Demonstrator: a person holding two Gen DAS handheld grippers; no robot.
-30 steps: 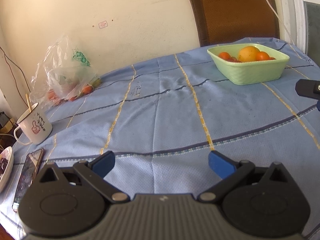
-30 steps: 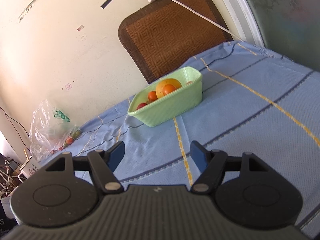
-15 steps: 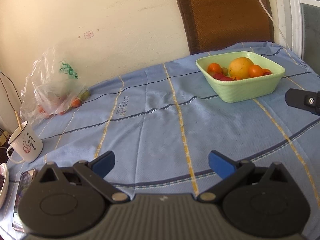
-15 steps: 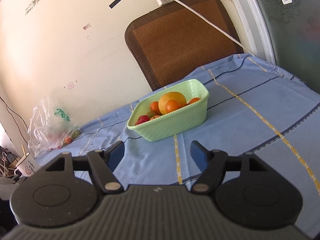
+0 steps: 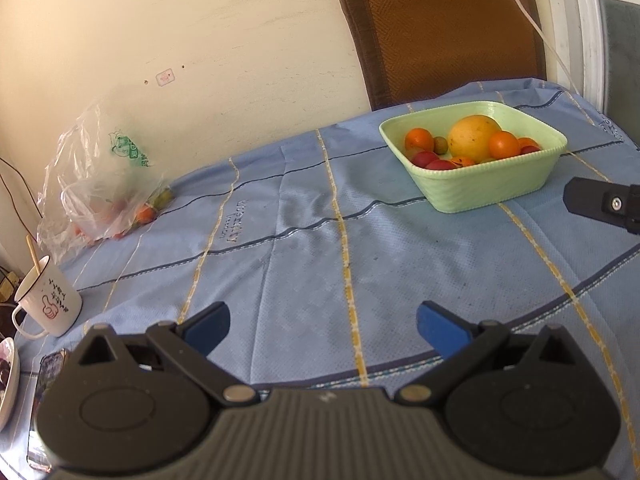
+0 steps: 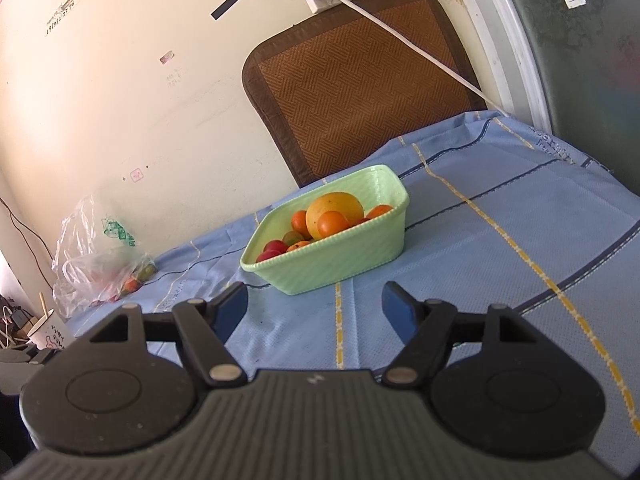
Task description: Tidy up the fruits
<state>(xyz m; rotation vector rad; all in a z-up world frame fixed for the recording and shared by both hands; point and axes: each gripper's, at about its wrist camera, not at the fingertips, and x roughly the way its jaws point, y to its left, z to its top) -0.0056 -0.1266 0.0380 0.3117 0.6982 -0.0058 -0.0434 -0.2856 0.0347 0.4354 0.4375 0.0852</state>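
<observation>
A pale green bowl (image 5: 480, 188) (image 6: 348, 256) stands on the blue tablecloth at the far right. It holds a large yellow-orange fruit (image 5: 474, 138) (image 6: 334, 210), small oranges and red fruits. A clear plastic bag (image 5: 104, 184) (image 6: 96, 264) with more small fruits lies at the far left by the wall. My left gripper (image 5: 322, 326) is open and empty above the cloth, well short of the bowl. My right gripper (image 6: 316, 308) is open and empty, just in front of the bowl. Part of the right gripper (image 5: 604, 204) shows at the left wrist view's right edge.
A white mug (image 5: 50, 304) with a stick in it, a phone (image 5: 44, 372) and a plate edge (image 5: 8, 380) sit at the near left. A brown chair back (image 5: 440, 28) (image 6: 360, 84) stands behind the table. A white cable (image 6: 400, 36) hangs from a wall power strip.
Both grippers have risen and pulled back a little, so the bowl sits lower in both views. Both stay open and empty. Nothing on the table has moved.
</observation>
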